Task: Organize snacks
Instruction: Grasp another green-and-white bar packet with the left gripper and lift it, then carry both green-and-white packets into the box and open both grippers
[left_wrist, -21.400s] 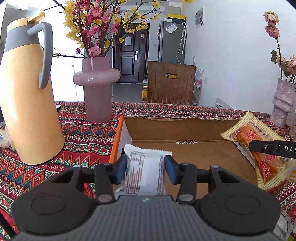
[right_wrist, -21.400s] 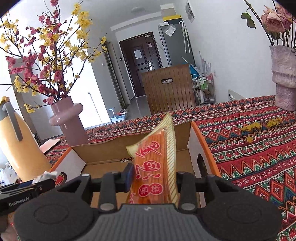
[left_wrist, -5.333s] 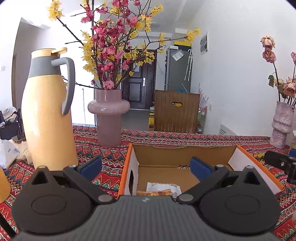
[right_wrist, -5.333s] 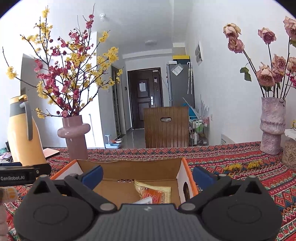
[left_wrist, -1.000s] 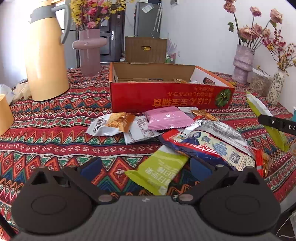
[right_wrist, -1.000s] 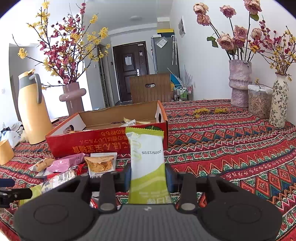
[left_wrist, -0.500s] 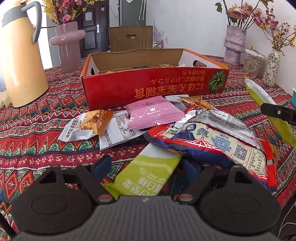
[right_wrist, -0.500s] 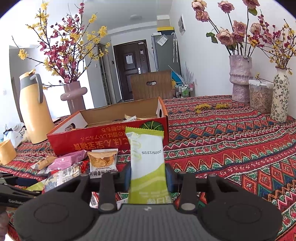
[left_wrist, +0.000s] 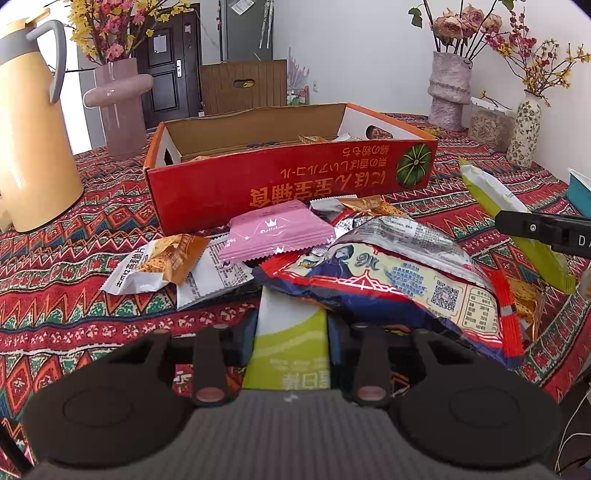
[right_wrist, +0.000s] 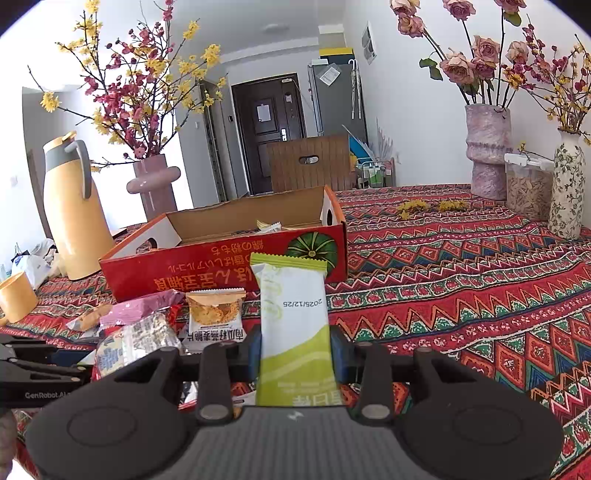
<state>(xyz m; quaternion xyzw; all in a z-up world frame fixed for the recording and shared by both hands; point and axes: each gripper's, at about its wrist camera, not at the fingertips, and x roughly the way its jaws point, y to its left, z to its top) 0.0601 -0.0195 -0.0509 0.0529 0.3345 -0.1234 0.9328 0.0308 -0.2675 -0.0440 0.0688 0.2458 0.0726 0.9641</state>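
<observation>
A red cardboard box (left_wrist: 288, 181) stands open on the patterned tablecloth, with a few snacks inside; it also shows in the right wrist view (right_wrist: 221, 273). In front of it lies a pile of loose snack packs: a pink pack (left_wrist: 277, 230), an orange-and-white pack (left_wrist: 159, 264), a large blue-and-red bag (left_wrist: 399, 280). My left gripper (left_wrist: 291, 339) is shut on a green-and-white snack pack (left_wrist: 290, 350) whose far end lies under the large bag. My right gripper (right_wrist: 295, 350) is shut on a second green-and-white snack pack (right_wrist: 295, 325), held upright above the table.
A yellow thermos jug (left_wrist: 33, 129) and a pink vase (left_wrist: 118, 107) stand left of the box. Two more vases (right_wrist: 487, 151) and a clear jar (right_wrist: 524, 184) stand at the far right. A yellow cup (right_wrist: 16, 297) sits at the left edge.
My left gripper has moved forward and closed its fingers on the green-and-white pack on the table. My right gripper still holds its pack and has barely moved.
</observation>
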